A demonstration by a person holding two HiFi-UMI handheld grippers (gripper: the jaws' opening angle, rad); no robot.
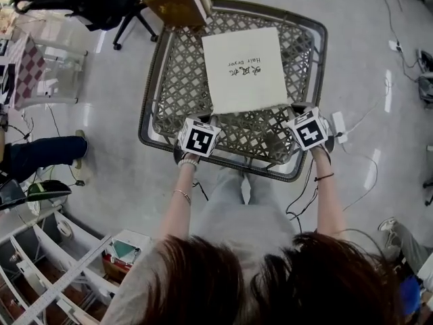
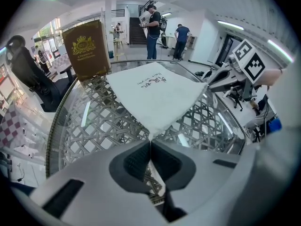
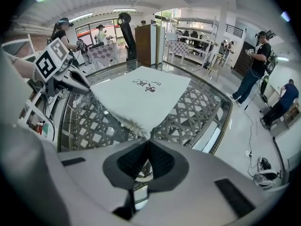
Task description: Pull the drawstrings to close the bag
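Nearest the person, the left gripper (image 1: 211, 119) sits at about 11 o'clock and the right gripper (image 1: 293, 111) at about 1 o'clock, both over the near edge of the table (image 1: 177, 80) and both angled steeply down. In the left gripper view the left gripper (image 2: 150, 142) has its jaws pressed together, with the near left corner of the bag (image 2: 155, 95) pinched at their tips. In the right gripper view the right gripper (image 3: 147, 140) is likewise closed, nipping the puckered near right corner of the bag (image 3: 141, 95). Cannot tell in either view whether a drawstring lies inside the pinch. The bag (image 1: 243, 70) is white cloth with dark print. It lies flat at 12 o'clock on the table's glass top over woven lattice, spreading away from the two grippers, which are well apart at its two near corners. Each gripper shows in the other's view, across the bag. Past the bag, at 11 o'clock on the far edge of the table, stands a brown box (image 1: 176, 2) with a gold crest (image 2: 87, 48), upright. Beyond that, at 10 o'clock on the floor, is a black office chair (image 1: 101, 5). Cables (image 1: 304, 195) trail on the floor at 3 to 4 o'clock.
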